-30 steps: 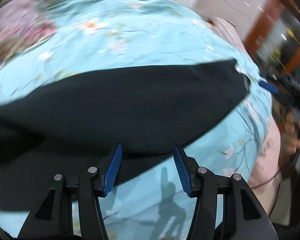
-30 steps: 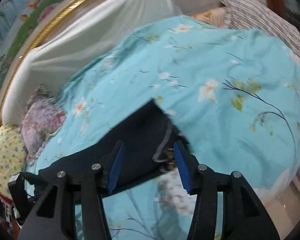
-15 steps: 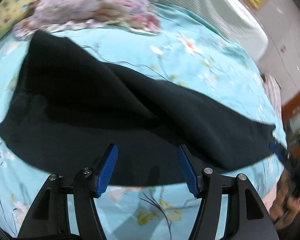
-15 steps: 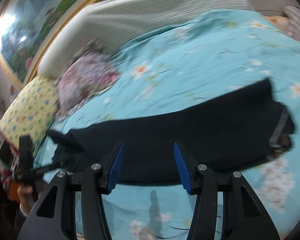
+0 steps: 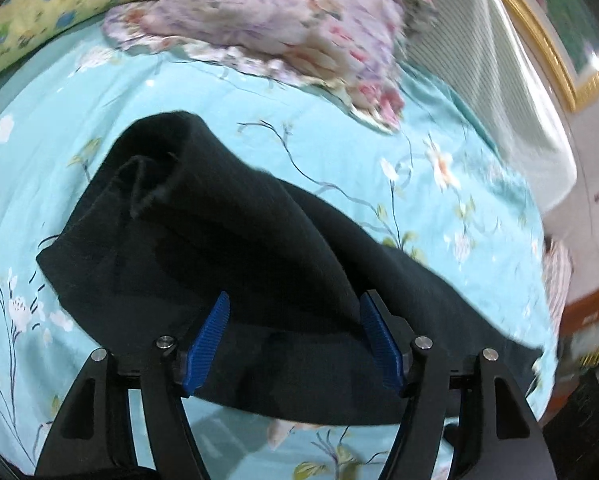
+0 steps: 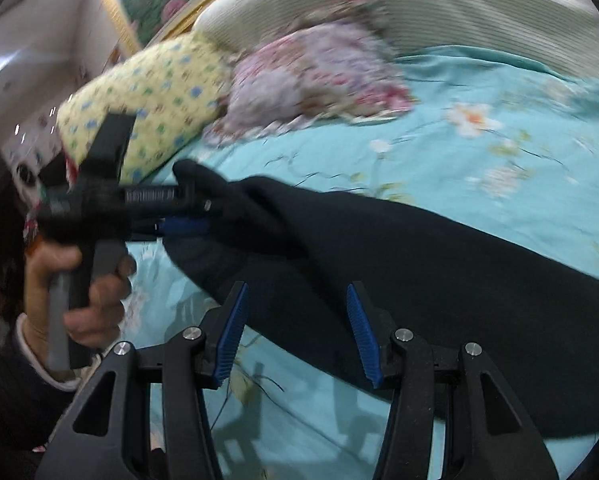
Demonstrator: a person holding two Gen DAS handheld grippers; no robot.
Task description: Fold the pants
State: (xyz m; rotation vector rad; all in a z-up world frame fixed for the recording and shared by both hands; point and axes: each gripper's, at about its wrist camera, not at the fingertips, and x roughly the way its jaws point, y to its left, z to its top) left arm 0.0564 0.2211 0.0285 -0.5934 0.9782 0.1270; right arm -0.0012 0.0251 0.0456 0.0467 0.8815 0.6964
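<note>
Pants (image 5: 235, 264) lay dark and rumpled across the turquoise floral bedspread (image 5: 439, 208), one end bunched near the pillows. Between the left gripper (image 5: 295, 336) fingers (image 5: 211, 336) there was only air above the cloth: the fingers had just been opening and stood spread, no pad pressing on fabric (an earlier view had them narrower, over a flatter stretch of leg). That reads as a release, so one fold looked laid and the next grasp was still to be chosen. The right gripper (image 6: 297, 328) fingers (image 6: 231, 332) were spread too, holding nothing, above the near edge of the cloth. Further out, the person's left hand (image 6: 79, 280) gripped its handle, the tool reaching level toward the bunched end. Beyond lay the flowered pillow (image 5: 275, 16) and yellow pillow (image 6: 155, 92).
</note>
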